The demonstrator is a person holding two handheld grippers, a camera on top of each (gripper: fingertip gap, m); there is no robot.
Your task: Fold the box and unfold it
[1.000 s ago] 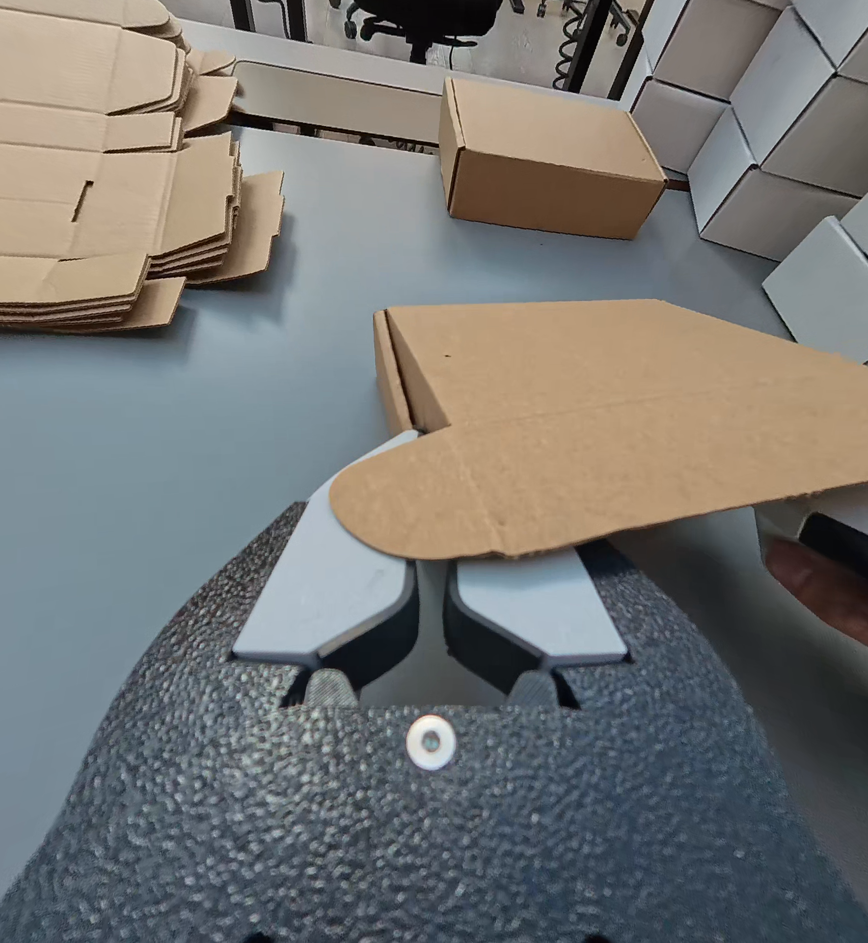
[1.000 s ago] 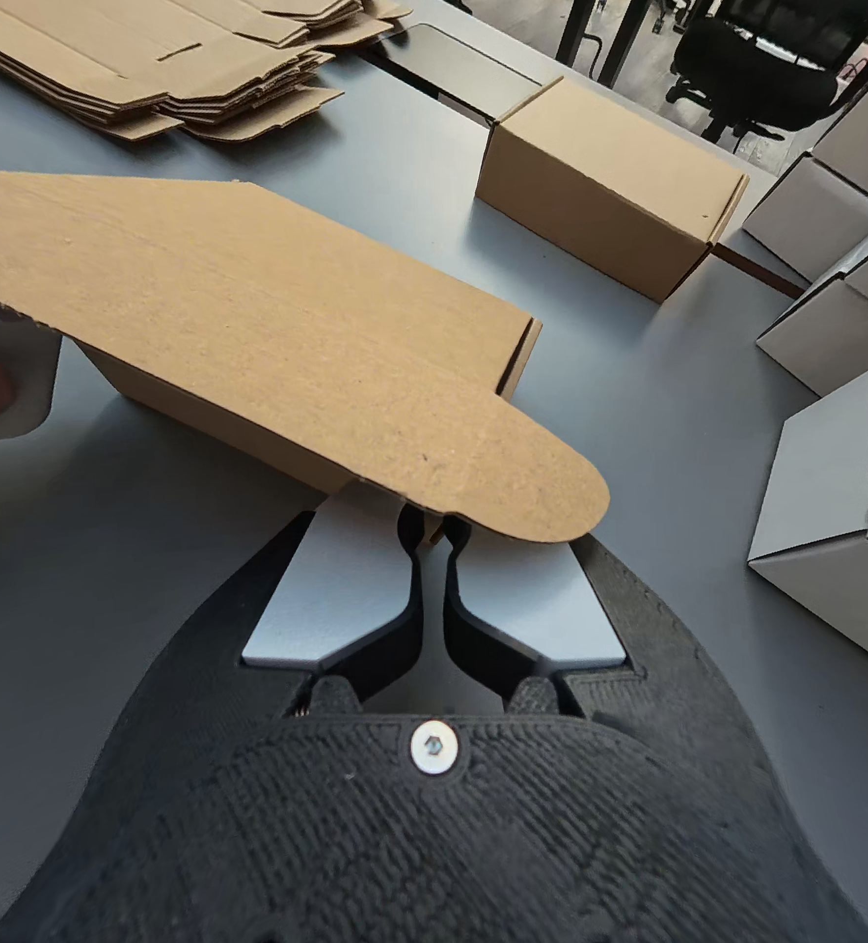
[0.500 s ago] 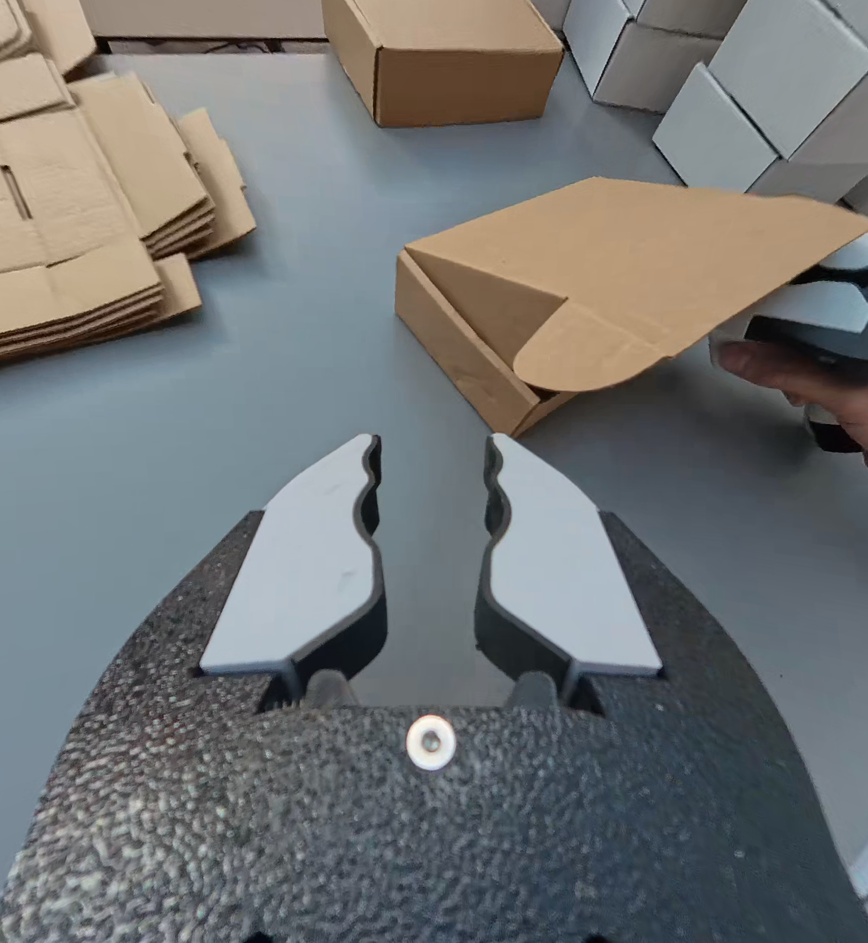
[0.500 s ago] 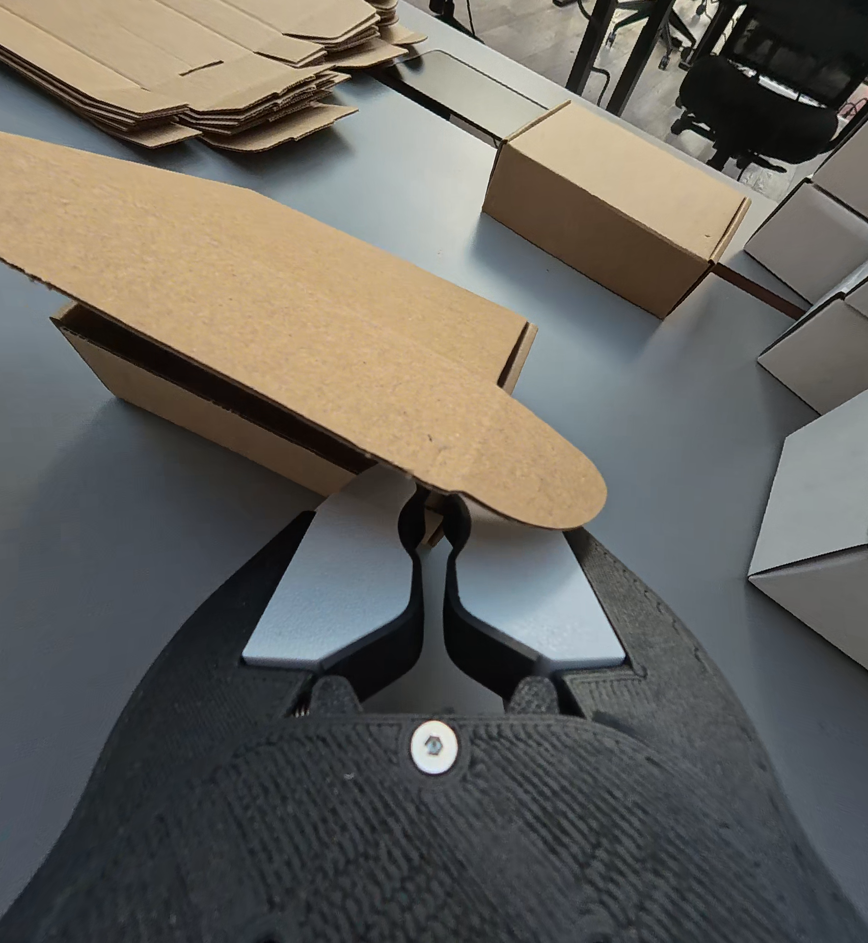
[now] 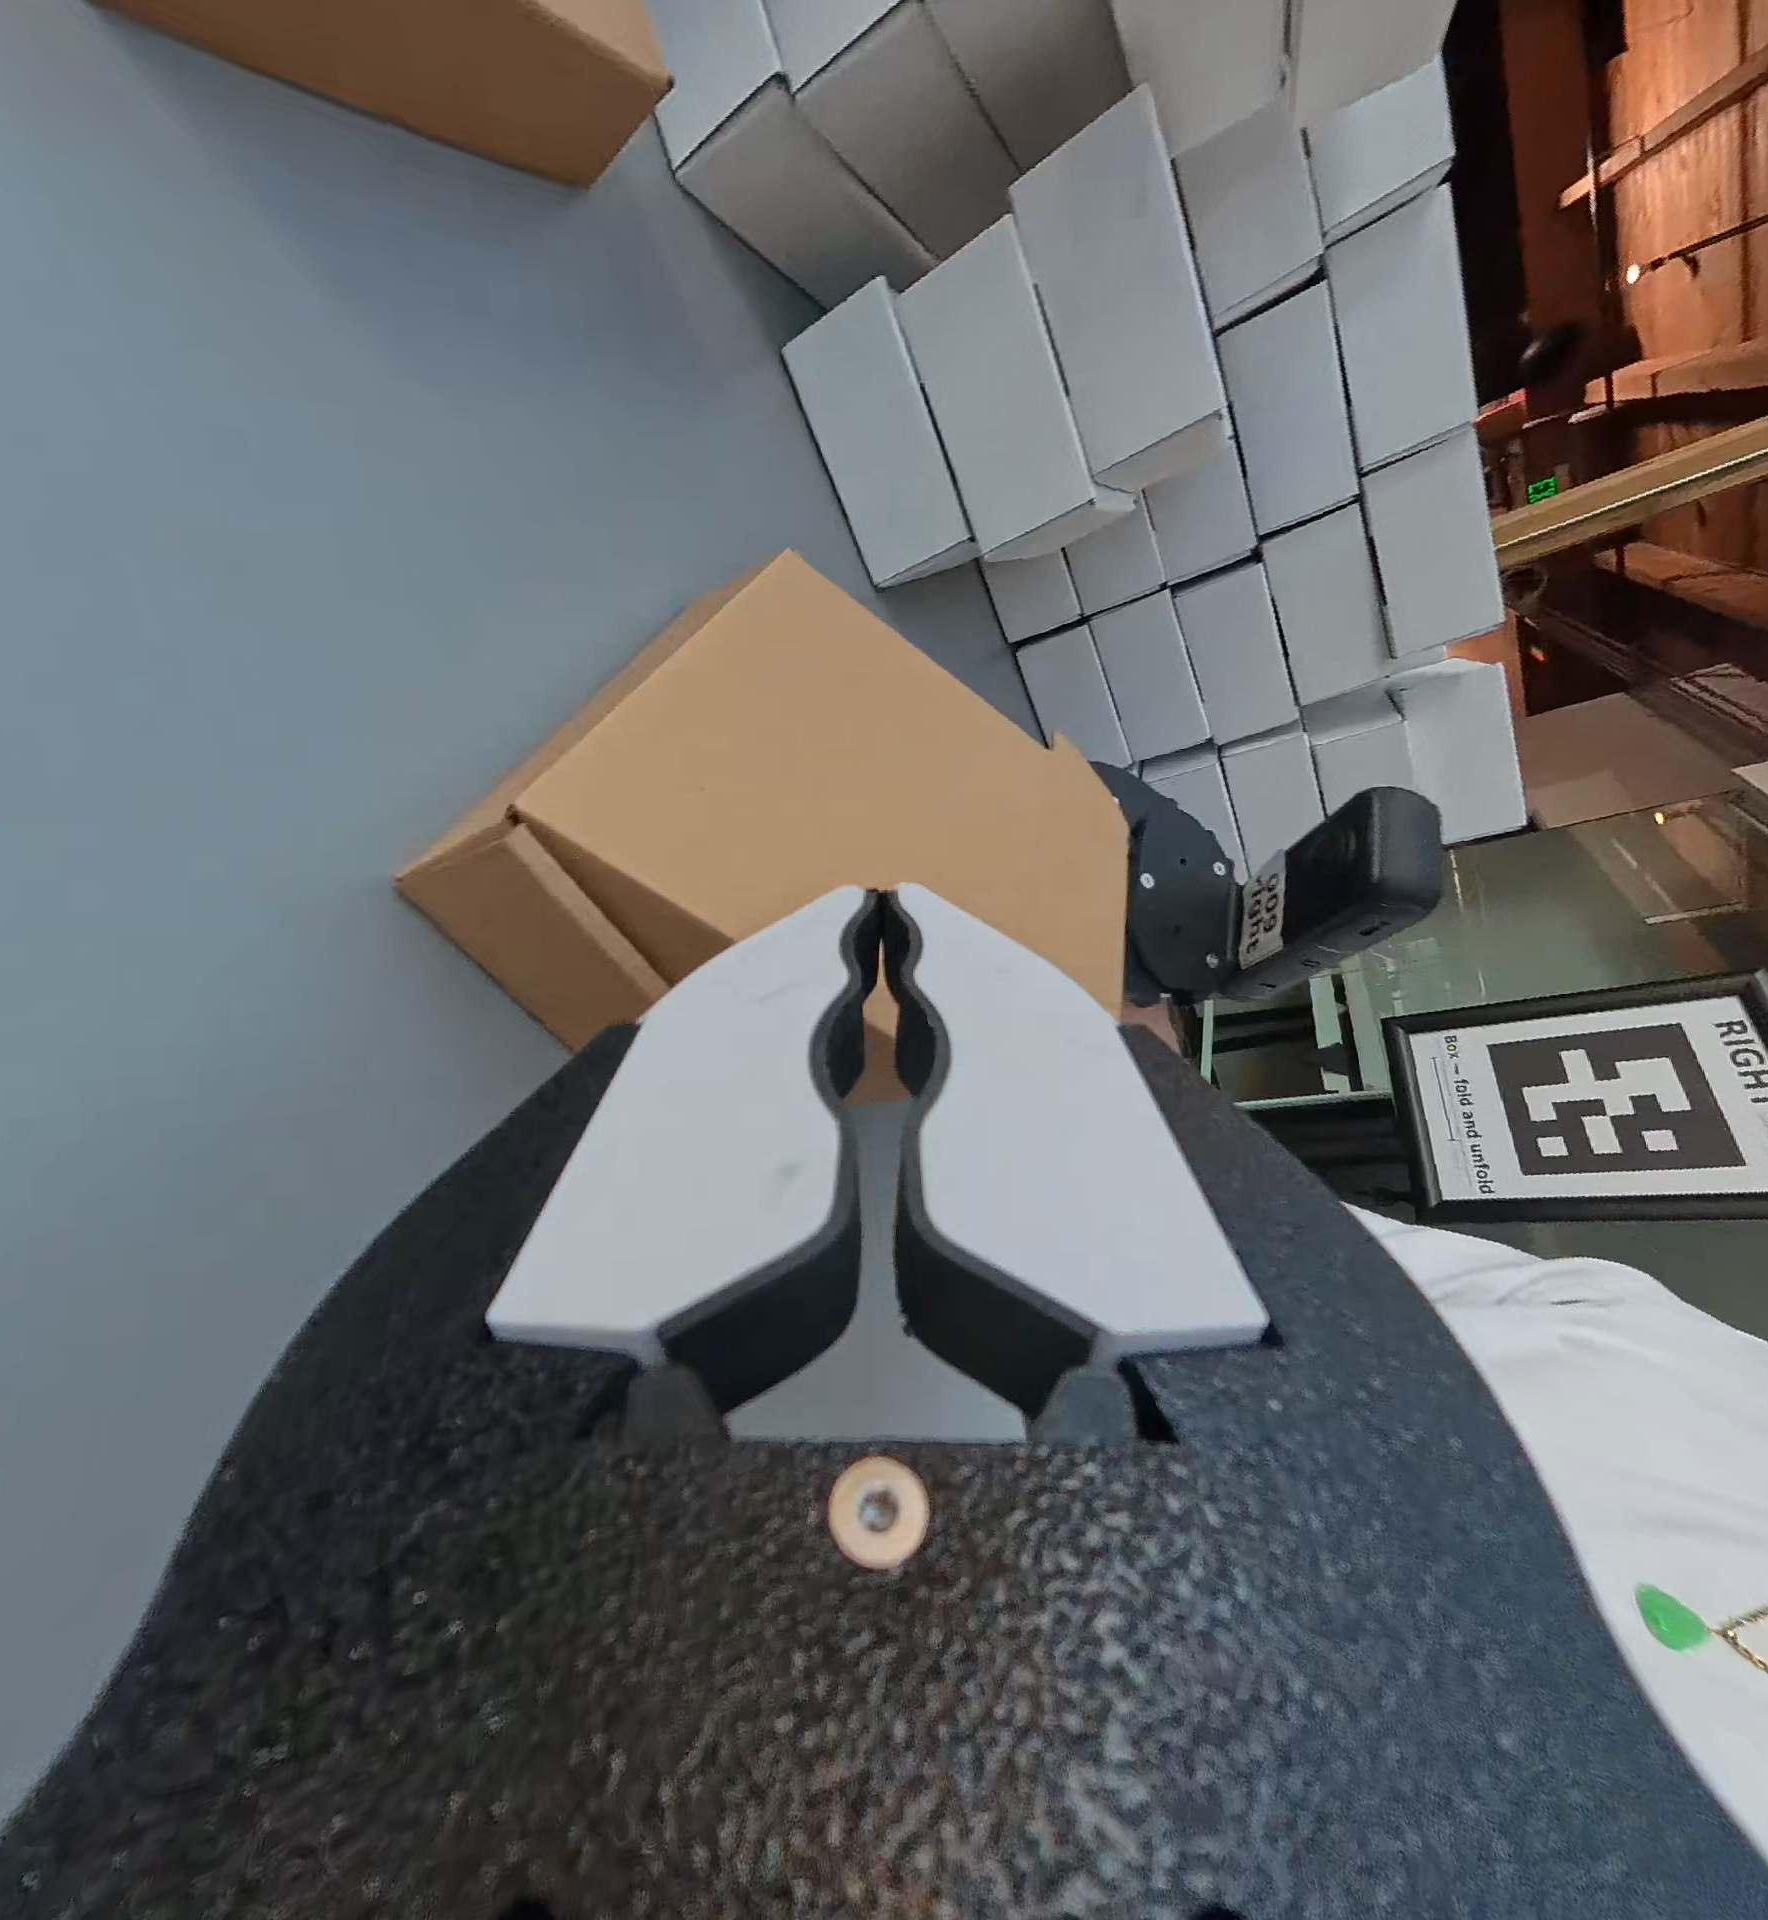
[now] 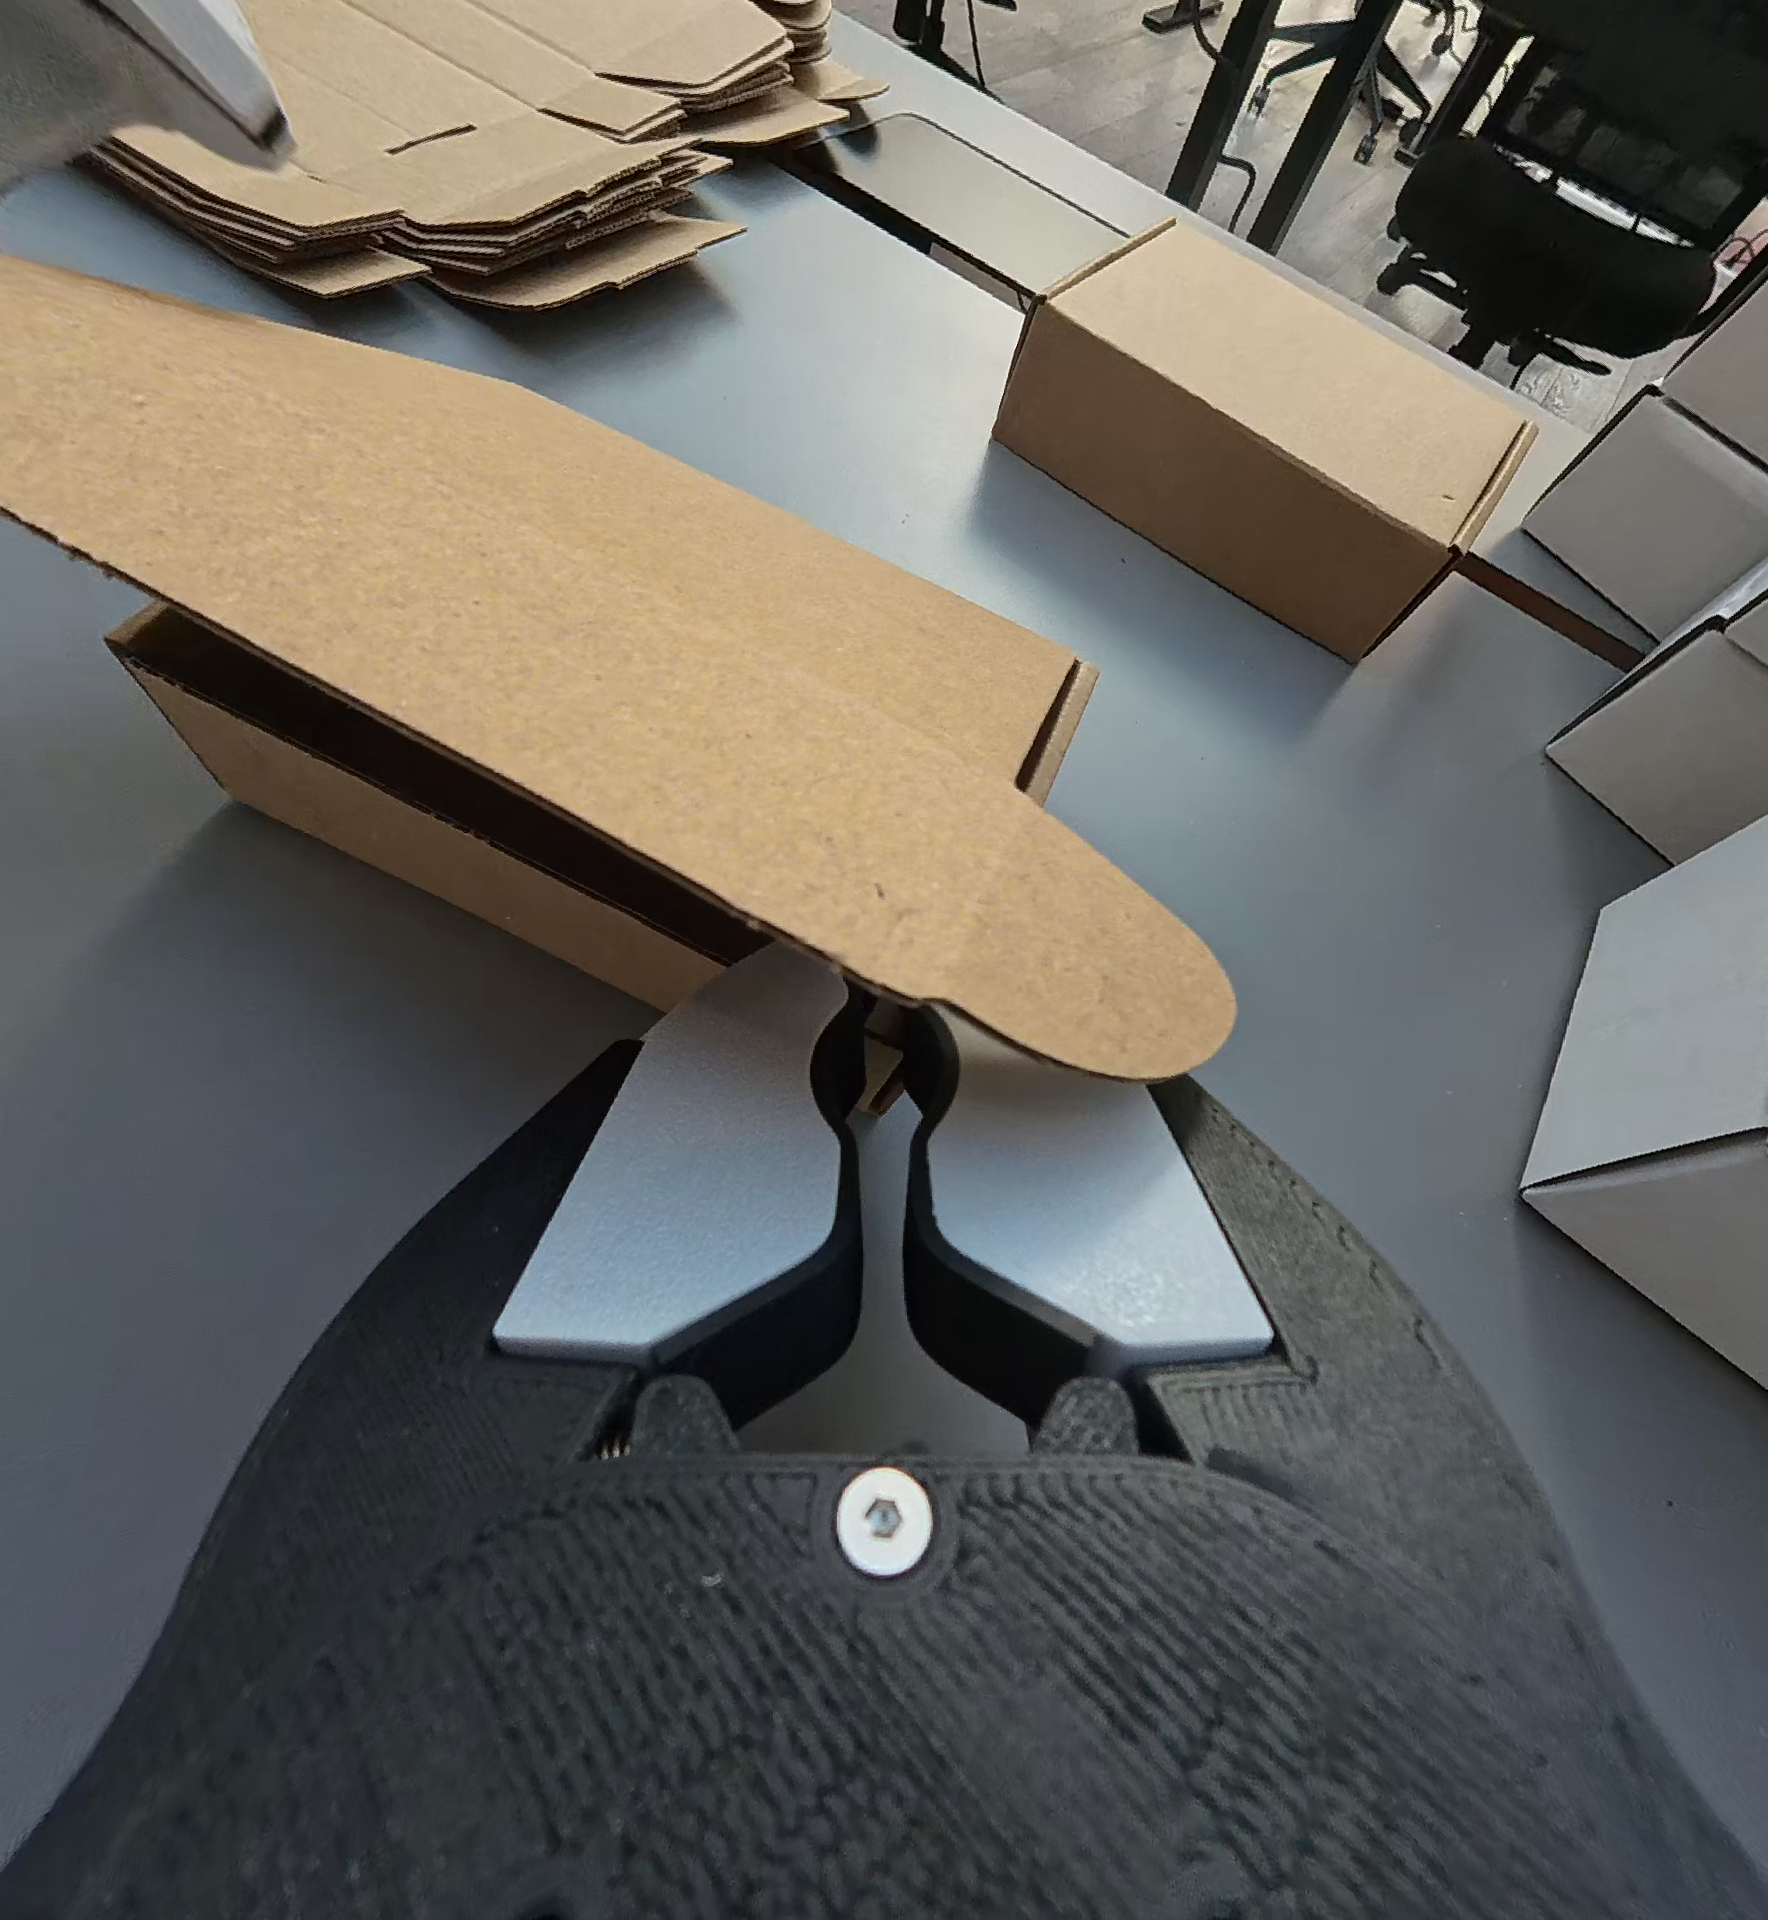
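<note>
**Lid held up on the right, left tongs free**

Nearest us the grey table (image 6: 184, 1195) lies bare, with room on the near and left sides. Our right gripper (image 6: 885, 1023) is pinched on the rounded flap of the box (image 6: 506, 665), its tips hidden under that flap. The box is brown corrugated card, its tray resting on the table, its lid raised at a slant. Our left gripper (image 5: 881, 902) is closed on nothing, just short of the box. Beyond lie a stack of flat blanks (image 6: 506, 156) far left, a closed brown box (image 6: 1244, 447) and white boxes (image 6: 1690, 1143) to the right.
</note>
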